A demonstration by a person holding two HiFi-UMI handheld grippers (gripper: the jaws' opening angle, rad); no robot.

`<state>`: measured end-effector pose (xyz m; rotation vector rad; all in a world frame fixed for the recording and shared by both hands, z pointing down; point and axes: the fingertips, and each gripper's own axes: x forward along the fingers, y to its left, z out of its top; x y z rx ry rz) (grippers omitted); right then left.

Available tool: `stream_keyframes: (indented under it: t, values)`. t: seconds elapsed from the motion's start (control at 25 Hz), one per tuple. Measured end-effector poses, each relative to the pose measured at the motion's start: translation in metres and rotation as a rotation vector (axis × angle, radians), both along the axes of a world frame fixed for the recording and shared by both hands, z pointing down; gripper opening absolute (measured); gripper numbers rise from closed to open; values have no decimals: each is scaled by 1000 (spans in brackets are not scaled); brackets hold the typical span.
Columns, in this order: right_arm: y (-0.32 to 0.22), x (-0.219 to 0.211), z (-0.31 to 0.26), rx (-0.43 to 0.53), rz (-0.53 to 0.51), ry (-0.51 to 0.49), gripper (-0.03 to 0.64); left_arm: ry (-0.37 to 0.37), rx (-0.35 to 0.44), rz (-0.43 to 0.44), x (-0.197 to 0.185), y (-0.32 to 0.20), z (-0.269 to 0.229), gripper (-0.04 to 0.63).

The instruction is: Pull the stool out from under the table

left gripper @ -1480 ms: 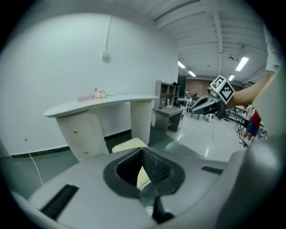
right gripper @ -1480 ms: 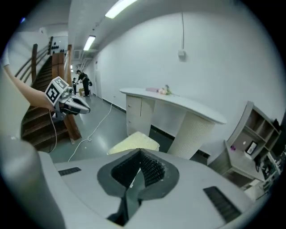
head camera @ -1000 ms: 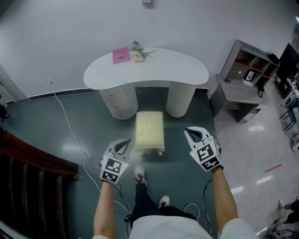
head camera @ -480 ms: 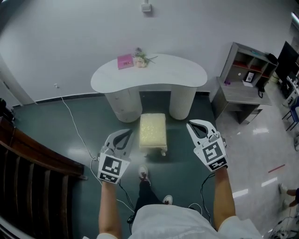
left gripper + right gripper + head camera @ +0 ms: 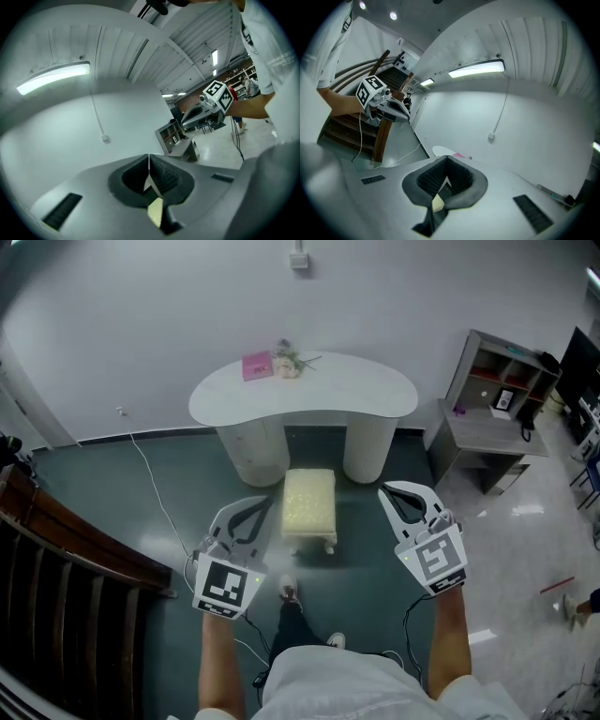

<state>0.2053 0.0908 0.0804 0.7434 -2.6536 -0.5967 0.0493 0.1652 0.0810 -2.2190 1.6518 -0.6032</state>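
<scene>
The stool (image 5: 308, 502), with a pale yellow cushion and white legs, stands on the dark floor in front of the white kidney-shaped table (image 5: 366, 390), its far end between the table's two round pedestals. My left gripper (image 5: 266, 503) hangs in the air just left of the stool, jaws shut and empty. To the stool's right, my right gripper (image 5: 385, 490) is likewise shut on nothing. Neither touches the stool. In the left gripper view the shut left gripper (image 5: 149, 158) points at the wall. The right gripper (image 5: 447, 159) shows shut in its own view too.
A pink book (image 5: 256, 365) and flowers (image 5: 287, 361) lie on the table's far edge. A grey shelf desk (image 5: 487, 395) stands to the right. Dark wooden stair railings (image 5: 56, 568) fill the left. A white cable (image 5: 155, 498) runs over the floor. The person's shoe (image 5: 289, 591) is behind the stool.
The head view has shifted a little, showing more wall. Both grippers stay shut and have drifted slightly toward the person. The stool stands where it was.
</scene>
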Motion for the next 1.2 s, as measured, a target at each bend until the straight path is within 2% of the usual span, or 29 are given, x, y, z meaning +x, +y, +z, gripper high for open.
stream_keyframes:
  t: [0.84, 1.2]
  values:
    - [14, 15, 17, -5, 15, 34, 15, 0, -57, -11, 20, 18, 25, 20]
    - [12, 14, 26, -8, 9, 47, 15, 3, -74, -25, 16, 19, 34, 20]
